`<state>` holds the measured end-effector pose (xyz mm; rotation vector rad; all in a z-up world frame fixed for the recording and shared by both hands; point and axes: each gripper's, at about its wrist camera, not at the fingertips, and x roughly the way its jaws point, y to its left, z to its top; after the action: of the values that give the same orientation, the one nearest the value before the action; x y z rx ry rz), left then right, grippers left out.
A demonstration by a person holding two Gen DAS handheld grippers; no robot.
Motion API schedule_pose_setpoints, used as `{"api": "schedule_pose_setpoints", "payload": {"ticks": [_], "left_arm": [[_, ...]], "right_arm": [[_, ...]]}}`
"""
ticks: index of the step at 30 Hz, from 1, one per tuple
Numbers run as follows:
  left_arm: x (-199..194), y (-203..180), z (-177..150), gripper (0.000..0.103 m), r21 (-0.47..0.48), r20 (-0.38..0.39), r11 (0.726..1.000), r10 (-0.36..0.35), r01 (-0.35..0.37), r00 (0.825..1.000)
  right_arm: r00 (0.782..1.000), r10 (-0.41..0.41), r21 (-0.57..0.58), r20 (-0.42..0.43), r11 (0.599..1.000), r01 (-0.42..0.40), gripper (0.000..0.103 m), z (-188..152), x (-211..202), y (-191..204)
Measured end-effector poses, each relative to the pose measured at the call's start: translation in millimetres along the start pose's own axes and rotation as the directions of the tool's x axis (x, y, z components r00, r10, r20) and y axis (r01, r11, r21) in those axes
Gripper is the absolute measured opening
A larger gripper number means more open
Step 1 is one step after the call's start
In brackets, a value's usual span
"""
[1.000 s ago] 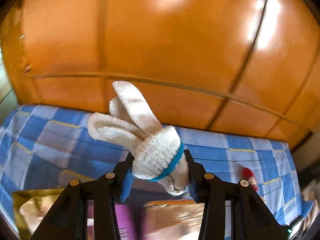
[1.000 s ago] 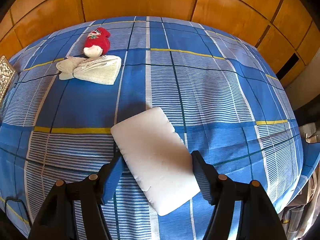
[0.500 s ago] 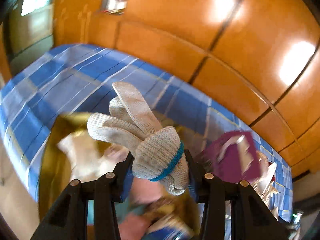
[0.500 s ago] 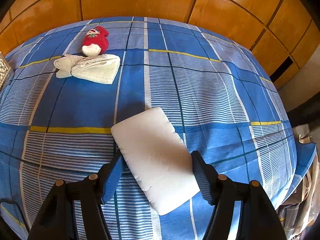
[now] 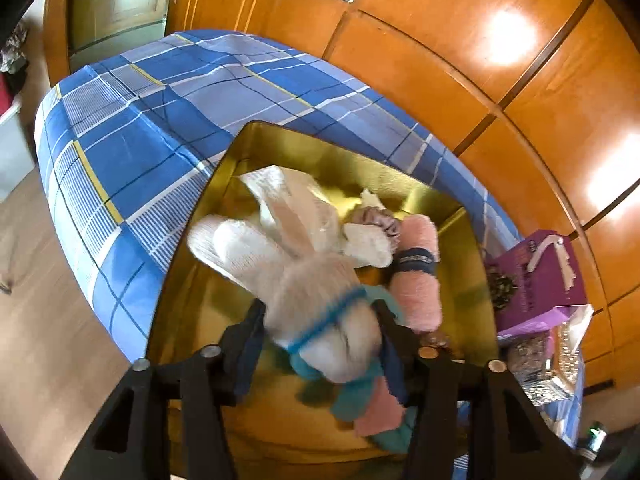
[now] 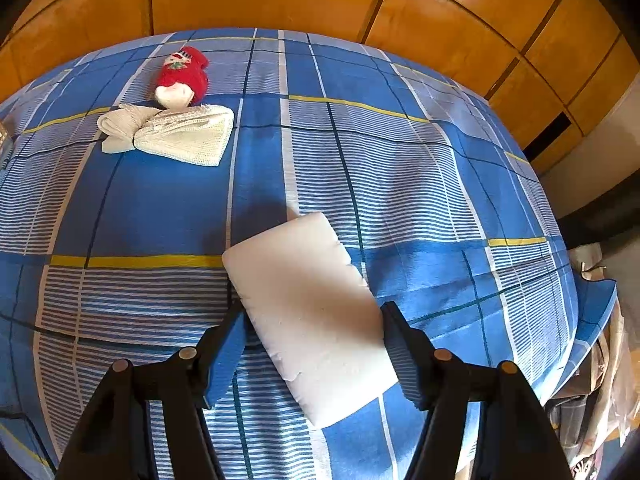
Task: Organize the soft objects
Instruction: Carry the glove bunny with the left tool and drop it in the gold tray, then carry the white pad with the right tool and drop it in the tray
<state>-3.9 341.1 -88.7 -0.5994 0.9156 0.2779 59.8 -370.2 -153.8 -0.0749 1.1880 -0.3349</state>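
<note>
Glove (image 5: 288, 280): white knit work glove with a blue cuff band, blurred, lying between the fingers of the left claw (image 5: 320, 344) above the gold box (image 5: 192, 280). The jaws are opening and gaps show at both pads, so the glove looks released and should drop into the box. Judged light, limp and compressible, not fragile; the bunched cuff is the firmest place to pinch, while the loose fingers would flop.

Box contents: a pink roll (image 5: 416, 280) with a dark band, a teal and pink cloth (image 5: 368, 404), and pale crumpled items, all soft.

Foam block (image 6: 308, 308): white, rectangular, flat on the checked bed cover (image 6: 400, 168), between the jaws of the right claw (image 6: 314, 344). The pads stand just beside its long edges; contact cannot be told. Probably very light and springy; hold across the narrow width.

Farther off: a folded cream cloth (image 6: 180, 136) and a red sock (image 6: 184, 72), touching each other.
</note>
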Motion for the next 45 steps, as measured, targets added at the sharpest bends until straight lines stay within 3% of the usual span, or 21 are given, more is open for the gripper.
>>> {"api": "schedule_pose_setpoints", "payload": {"ticks": [3, 6, 9, 11, 15, 22, 27, 30, 33, 35, 38, 41, 45], "left_arm": [[3, 0, 0, 0.073, 0.010, 0.018, 0.999, 0.032, -0.032, 0.999], [-4, -4, -4, 0.074, 0.045, 0.066, 0.995, 0.083, -0.086, 0.994], [-18, -14, -9, 0.075, 0.088, 0.159, 0.980, 0.163, -0.178, 0.974], [-27, -21, -13, 0.081, 0.101, 0.202, 0.974, 0.178, -0.202, 0.963], [-39, -38, -21, 0.081, 0.150, 0.239, 0.969, 0.156, -0.195, 0.958], [-29, -63, -35, 0.081, 0.210, 0.188, 0.969, 0.091, -0.131, 0.978], [-30, -78, -40, 0.081, 0.257, 0.203, 0.957, 0.080, -0.132, 0.976], [-37, -82, -41, 0.081, 0.265, 0.216, 0.956, 0.065, -0.122, 0.974], [-42, -85, -43, 0.081, 0.270, 0.233, 0.955, 0.063, -0.127, 0.970], [-46, -86, -43, 0.082, 0.269, 0.246, 0.954, 0.061, -0.128, 0.967], [-50, -85, -43, 0.082, 0.269, 0.257, 0.955, 0.058, -0.129, 0.965], [-53, -83, -41, 0.082, 0.266, 0.266, 0.955, 0.059, -0.132, 0.962], [-54, -77, -39, 0.082, 0.248, 0.269, 0.959, 0.070, -0.139, 0.961]], "right_arm": [[1.000, -0.004, 0.015, -0.002, 1.000, 0.004, 0.066, -1, 0, 0], [1.000, -0.008, 0.020, 0.000, 1.000, 0.008, 0.066, -1, -1, 0], [1.000, -0.012, 0.028, 0.004, 1.000, 0.011, 0.066, -1, 0, -1], [1.000, -0.014, 0.034, 0.010, 0.999, 0.014, 0.066, -2, 0, -1], [1.000, -0.018, 0.049, 0.020, 0.999, 0.017, 0.065, -4, -1, 0], [1.000, 0.020, 0.089, 0.005, 0.996, -0.020, 0.060, 9, -6, -3], [0.995, 0.063, 0.079, 0.082, 0.994, -0.070, 0.060, 41, -35, 10], [0.981, 0.105, 0.032, 0.165, 0.993, -0.111, 0.060, 70, -68, 30], [0.950, 0.174, -0.048, 0.259, 0.985, -0.168, 0.060, 97, -111, 63], [0.916, 0.248, -0.123, 0.317, 0.968, -0.219, 0.060, 109, -143, 93], [0.846, 0.383, -0.258, 0.371, 0.918, -0.302, 0.060, 119, -192, 151], [0.777, 0.515, -0.402, 0.363, 0.839, -0.368, 0.060, 114, -230, 210], [0.682, 0.683, -0.600, 0.261, 0.668, -0.440, 0.060, 86, -271, 295]]}}
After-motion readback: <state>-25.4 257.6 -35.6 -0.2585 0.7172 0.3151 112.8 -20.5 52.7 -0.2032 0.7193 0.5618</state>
